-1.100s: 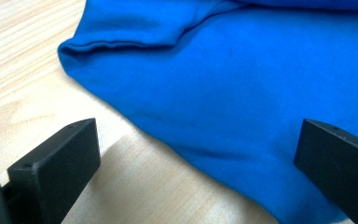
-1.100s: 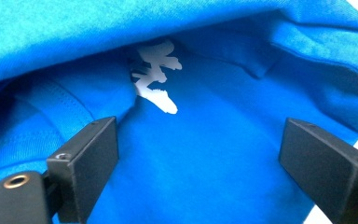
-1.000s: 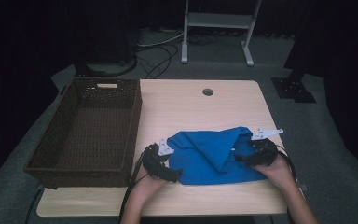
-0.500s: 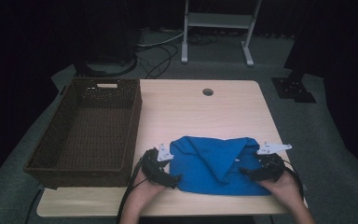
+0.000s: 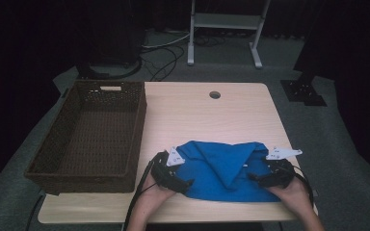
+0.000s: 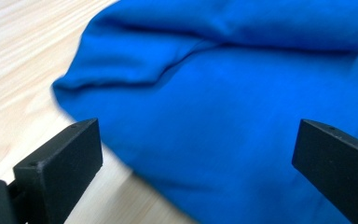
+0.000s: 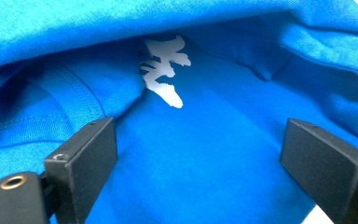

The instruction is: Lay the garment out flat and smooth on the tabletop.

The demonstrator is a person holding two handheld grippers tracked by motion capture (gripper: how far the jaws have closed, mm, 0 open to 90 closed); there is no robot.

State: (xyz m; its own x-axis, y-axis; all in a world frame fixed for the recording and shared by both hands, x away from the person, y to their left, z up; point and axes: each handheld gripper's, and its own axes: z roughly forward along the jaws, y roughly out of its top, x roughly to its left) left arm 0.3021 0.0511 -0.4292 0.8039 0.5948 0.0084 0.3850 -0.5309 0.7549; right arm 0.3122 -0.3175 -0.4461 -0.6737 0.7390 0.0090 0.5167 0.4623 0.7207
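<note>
A: What is the cloth [image 5: 221, 168] like?

B: Bright blue, soft knit, a shirt by the look of it. It lies crumpled flat on the near half of the table [image 5: 197, 110], right of the basket [image 5: 96, 134] and well apart from it. One flap is folded across the top, so its upper layer makes a rough triangle pointing toward the person.

A: Any marks on it?

B: Yes. The right gripper view shows a white print [image 7: 165, 70] on the inner layer, under a fold that hangs over it. A stitched seam curves along the left there. The print is partly hidden, so I cannot read it.

A: And the edges?

B: In the left gripper view the near edge is rounded and doubled over, with a soft crease running across it. Bare wood shows to its left.

A: Where are the tongs?

B: The left gripper [image 5: 185, 184] sits at the cloth's left near corner, the right gripper [image 5: 253, 178] at its right near edge. Each is held in a hand.

A: Apart or clamped?

B: Both stand wide apart. The left jaws frame the cloth's edge, and nothing is pinched. The right jaws straddle the cloth too, pads clear of it.
</note>
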